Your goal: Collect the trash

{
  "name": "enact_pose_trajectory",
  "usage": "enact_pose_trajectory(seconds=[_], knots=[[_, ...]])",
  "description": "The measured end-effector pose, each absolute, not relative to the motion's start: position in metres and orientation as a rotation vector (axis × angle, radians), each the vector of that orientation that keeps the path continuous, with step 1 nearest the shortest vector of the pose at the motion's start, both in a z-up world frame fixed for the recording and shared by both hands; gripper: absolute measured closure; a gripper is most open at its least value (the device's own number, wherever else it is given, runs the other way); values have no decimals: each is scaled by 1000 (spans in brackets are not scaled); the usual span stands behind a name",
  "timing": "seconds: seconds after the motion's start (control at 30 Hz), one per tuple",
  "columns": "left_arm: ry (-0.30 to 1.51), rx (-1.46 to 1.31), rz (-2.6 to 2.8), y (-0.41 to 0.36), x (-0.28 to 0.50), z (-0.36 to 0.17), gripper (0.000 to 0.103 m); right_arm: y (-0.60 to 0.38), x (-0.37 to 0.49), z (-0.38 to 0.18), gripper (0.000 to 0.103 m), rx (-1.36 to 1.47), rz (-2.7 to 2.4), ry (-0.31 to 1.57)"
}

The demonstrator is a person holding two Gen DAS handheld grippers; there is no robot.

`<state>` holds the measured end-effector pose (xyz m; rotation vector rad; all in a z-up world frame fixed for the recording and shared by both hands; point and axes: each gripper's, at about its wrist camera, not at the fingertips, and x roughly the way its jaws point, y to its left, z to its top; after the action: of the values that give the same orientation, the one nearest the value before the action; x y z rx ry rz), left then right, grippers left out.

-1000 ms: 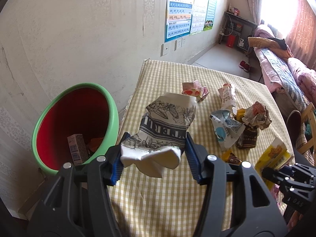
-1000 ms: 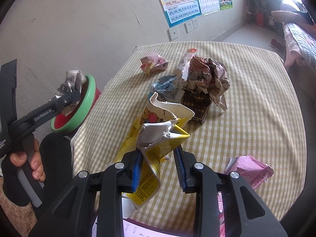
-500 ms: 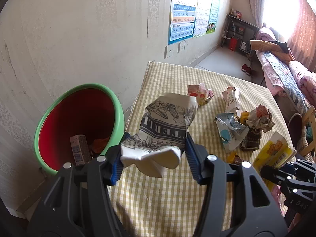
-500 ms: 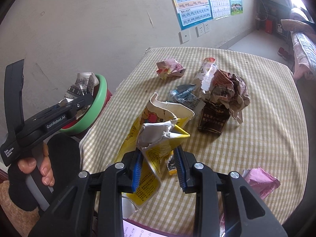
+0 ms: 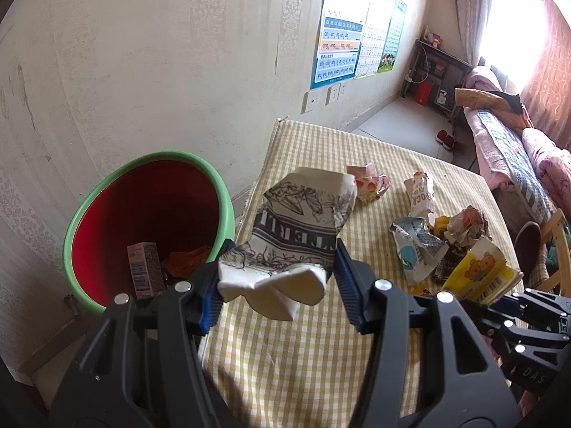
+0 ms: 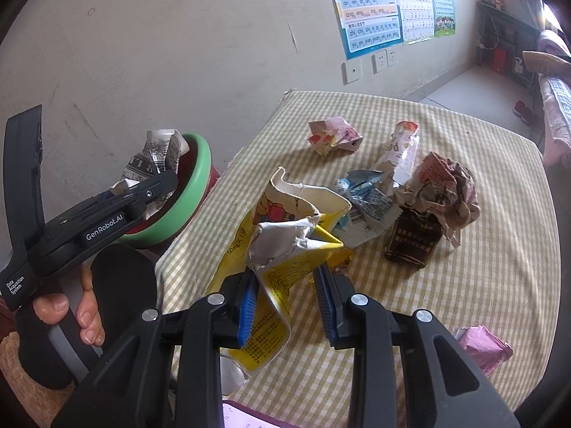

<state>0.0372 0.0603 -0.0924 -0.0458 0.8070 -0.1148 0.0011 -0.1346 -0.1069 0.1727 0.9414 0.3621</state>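
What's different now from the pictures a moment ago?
The left tool, carrying the black-and-white carton, has drifted toward the green-rimmed bin, which now looks bigger and nearer. In the right view the table's trash has slid rightward, so the right tool with the yellow carton shifted too. Nothing was picked up or dropped: both tools stay clamped, and the litter on the checked tablecloth lies as before.

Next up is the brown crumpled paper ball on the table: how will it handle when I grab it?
The brown paper ball looks loosely crumpled, so probably light and squashy. It leans on the dark packet, which may get nudged. Its ragged folds should grip rather than slip.
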Motion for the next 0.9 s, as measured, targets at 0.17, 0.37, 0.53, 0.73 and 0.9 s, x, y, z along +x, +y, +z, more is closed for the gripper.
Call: enact_pose_trajectory(seconds=[0.17, 0.37, 0.53, 0.73, 0.9], knots=[[803, -61, -105, 67, 38, -91, 51, -122, 5, -108, 73, 147, 388, 948], [796, -67, -91, 71, 38, -89, 51, -110, 8, -105, 73, 126, 407, 943], [789, -74, -80, 76, 38, -88, 51, -102, 12, -104, 73, 113, 422, 941], [777, -91, -61, 86, 38, -84, 51, -91, 16, -103, 73, 98, 444, 942], [760, -94, -15, 105, 40, -77, 51, -83, 21, -98, 73, 90, 460, 927]])
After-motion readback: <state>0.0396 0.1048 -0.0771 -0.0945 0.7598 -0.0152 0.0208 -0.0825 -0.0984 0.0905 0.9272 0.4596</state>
